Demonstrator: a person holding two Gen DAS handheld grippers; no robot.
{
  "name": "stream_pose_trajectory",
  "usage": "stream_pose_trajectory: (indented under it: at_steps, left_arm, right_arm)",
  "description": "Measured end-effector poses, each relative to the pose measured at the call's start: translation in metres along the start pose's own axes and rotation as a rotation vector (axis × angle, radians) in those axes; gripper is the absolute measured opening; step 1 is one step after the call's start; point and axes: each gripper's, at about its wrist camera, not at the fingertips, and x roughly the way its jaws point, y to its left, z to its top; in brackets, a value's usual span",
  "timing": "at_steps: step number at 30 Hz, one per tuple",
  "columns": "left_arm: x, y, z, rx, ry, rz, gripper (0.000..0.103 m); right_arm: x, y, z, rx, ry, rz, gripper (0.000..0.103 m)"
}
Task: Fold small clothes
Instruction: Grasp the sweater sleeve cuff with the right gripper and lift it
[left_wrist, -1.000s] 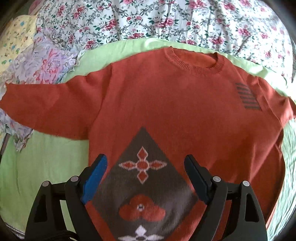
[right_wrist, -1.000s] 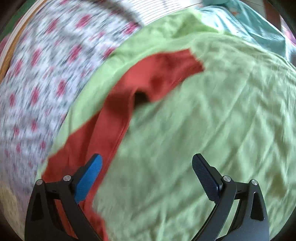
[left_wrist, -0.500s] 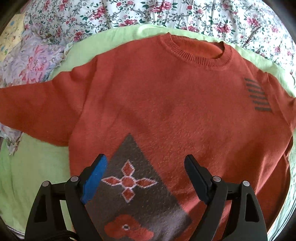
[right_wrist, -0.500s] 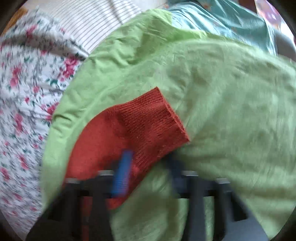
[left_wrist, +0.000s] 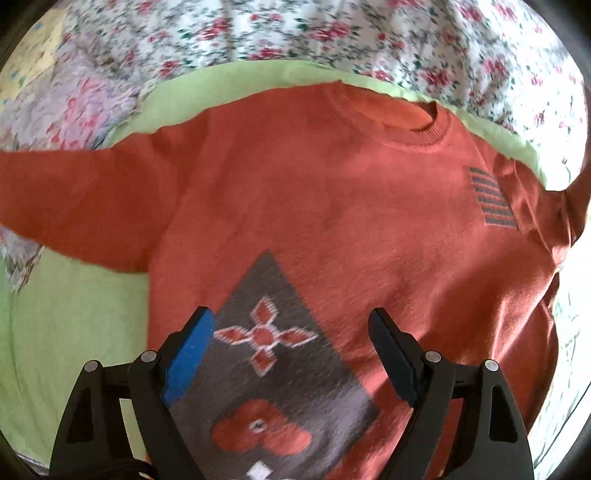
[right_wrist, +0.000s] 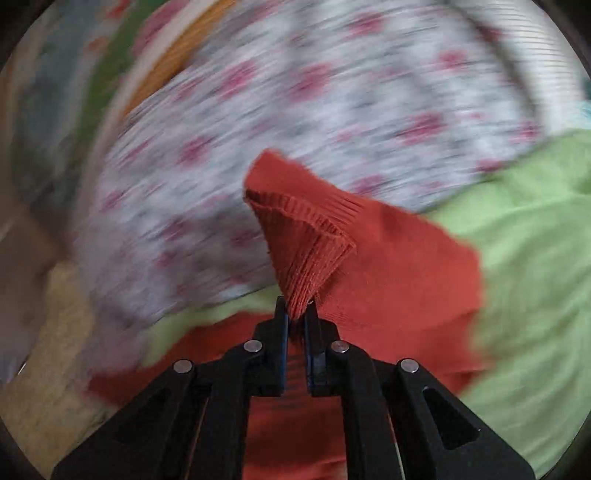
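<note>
An orange-red sweater (left_wrist: 314, 192) lies face up on a green sheet (left_wrist: 74, 314), neck at the far side, with a grey diamond pattern low on its front. Its left sleeve (left_wrist: 74, 199) stretches out flat to the left. My left gripper (left_wrist: 291, 325) is open and empty above the diamond pattern. My right gripper (right_wrist: 295, 314) is shut on the ribbed sleeve cuff (right_wrist: 306, 243) and holds it lifted off the green sheet (right_wrist: 535, 258); the rest of the sleeve (right_wrist: 399, 280) trails below. The right wrist view is motion-blurred.
A floral bedsheet (left_wrist: 332, 33) lies beyond the green sheet, also in the right wrist view (right_wrist: 295, 110). A pile of pastel floral clothes (left_wrist: 74, 107) sits at the far left. A striped cloth (right_wrist: 535, 55) is at the far right.
My right gripper closed on the sleeve cuff and lifted it, swinging left over the sheet. My left gripper stayed open and shifted slightly over the sweater front.
</note>
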Motion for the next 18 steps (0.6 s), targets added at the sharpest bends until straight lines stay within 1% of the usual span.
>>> stream_pose_trajectory:
  at_steps: [2,3,5,9,12,13,15,16,17,18]
  left_arm:
    - [-0.004,0.014,-0.005,-0.026,0.002,-0.015,0.086]
    - [-0.006,0.020,-0.007,-0.038,0.002,-0.022,0.086]
    - [-0.008,0.034,-0.011,-0.059,0.003,-0.030,0.086]
    - [-0.010,0.057,-0.017,-0.097,0.009,-0.063,0.086]
    - [-0.008,0.070,-0.016,-0.124,0.012,-0.085,0.086]
    - [-0.007,0.073,-0.015,-0.132,0.012,-0.095,0.086]
    - [-0.003,0.077,-0.012,-0.149,0.018,-0.120,0.086]
    - [-0.001,0.079,-0.009,-0.155,0.021,-0.134,0.086]
    - [0.001,0.079,-0.006,-0.157,0.022,-0.149,0.086]
    - [0.004,0.078,-0.001,-0.155,0.022,-0.162,0.086]
  right_arm:
    - [0.030,0.045,-0.018,-0.026,0.077,0.119,0.008]
    - [0.044,0.064,-0.027,-0.038,0.108,0.158,0.008]
    - [0.076,0.104,-0.050,-0.063,0.188,0.225,0.008]
    - [0.129,0.167,-0.106,-0.097,0.343,0.319,0.008]
    - [0.159,0.195,-0.153,-0.112,0.446,0.336,0.008]
    - [0.170,0.203,-0.165,-0.119,0.476,0.331,0.008]
    - [0.185,0.204,-0.185,-0.123,0.516,0.299,0.008]
    - [0.191,0.204,-0.193,-0.121,0.529,0.291,0.012]
    - [0.196,0.200,-0.198,-0.114,0.543,0.277,0.012]
    - [0.203,0.198,-0.203,-0.104,0.565,0.255,0.025]
